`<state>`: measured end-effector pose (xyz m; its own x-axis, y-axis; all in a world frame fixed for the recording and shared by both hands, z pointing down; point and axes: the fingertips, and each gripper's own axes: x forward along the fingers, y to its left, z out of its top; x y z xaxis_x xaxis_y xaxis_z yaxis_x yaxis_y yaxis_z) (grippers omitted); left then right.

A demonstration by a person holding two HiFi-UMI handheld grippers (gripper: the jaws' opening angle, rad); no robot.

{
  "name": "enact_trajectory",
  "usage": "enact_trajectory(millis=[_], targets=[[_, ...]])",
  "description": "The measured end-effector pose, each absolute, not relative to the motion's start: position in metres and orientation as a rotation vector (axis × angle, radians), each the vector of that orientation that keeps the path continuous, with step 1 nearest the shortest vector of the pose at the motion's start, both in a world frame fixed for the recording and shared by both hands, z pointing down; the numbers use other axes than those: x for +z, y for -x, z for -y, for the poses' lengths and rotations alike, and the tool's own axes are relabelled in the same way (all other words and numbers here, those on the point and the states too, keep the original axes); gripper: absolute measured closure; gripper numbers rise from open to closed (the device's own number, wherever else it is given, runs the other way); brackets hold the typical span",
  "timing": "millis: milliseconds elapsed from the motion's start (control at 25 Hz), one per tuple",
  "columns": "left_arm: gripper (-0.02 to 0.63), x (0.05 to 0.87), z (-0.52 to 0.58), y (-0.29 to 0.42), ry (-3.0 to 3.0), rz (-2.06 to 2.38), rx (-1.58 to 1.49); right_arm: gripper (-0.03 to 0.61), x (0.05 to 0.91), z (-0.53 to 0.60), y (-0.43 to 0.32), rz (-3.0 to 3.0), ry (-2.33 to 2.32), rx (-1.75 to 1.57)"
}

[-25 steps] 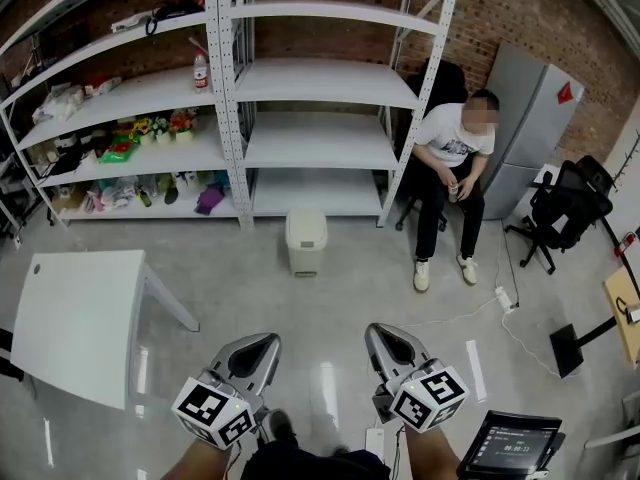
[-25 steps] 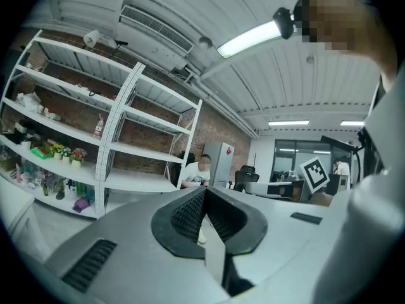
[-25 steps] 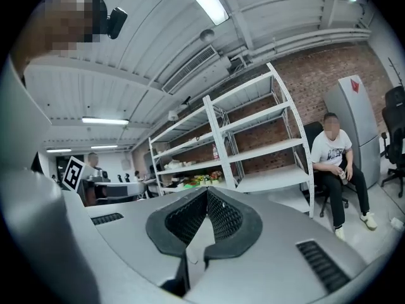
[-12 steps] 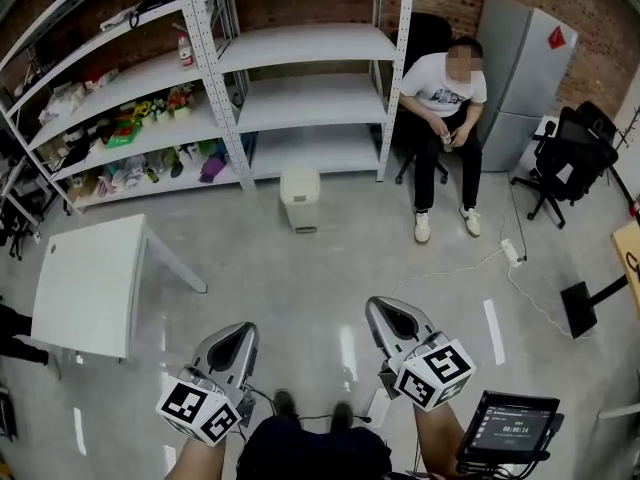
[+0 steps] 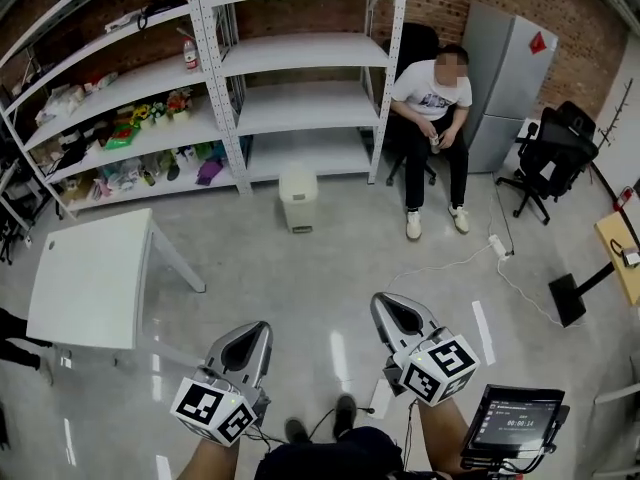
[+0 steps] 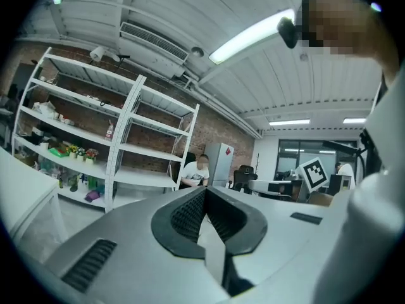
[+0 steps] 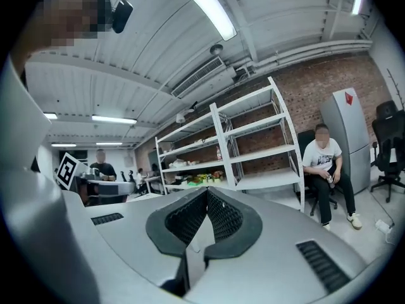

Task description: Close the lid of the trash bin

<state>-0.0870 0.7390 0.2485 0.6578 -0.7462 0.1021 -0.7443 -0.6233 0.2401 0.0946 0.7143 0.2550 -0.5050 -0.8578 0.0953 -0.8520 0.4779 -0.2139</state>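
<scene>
In the head view a small beige trash bin (image 5: 298, 197) stands on the floor in front of the white shelving, its lid lying flat on top. It is well away from both grippers. My left gripper (image 5: 256, 332) and right gripper (image 5: 386, 305) are held low near my body, pointing toward the bin. In the left gripper view the left gripper (image 6: 204, 192) has its ribbed jaws pressed together with nothing between them. The right gripper (image 7: 207, 192) looks the same in the right gripper view. Neither gripper view shows the bin.
A white table (image 5: 88, 280) stands at the left. White shelving (image 5: 300, 63) lines the brick wall behind the bin. A seated person (image 5: 430, 108), a grey fridge (image 5: 508, 83) and an office chair (image 5: 545, 148) are at the right. A cable (image 5: 455, 265) crosses the floor.
The bin now sits higher and smaller in the head view, and more floor shows between it and the grippers. Both grippers stay shut and low.
</scene>
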Motion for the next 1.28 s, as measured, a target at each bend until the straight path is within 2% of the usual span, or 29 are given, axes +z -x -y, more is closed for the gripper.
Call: enact_trajectory(millis=[400,1280], targets=[[0.626,0.237,-0.789,0.136,-2.685,1.132,-0.055,0.572,0.24,-0.79,-0.035,-2.698,1.607,-0.337],[0.626,0.22,-0.844,0.098,-2.711,1.183,-0.05,0.572,0.22,-0.838,-0.058,-2.745,1.51,-0.239]])
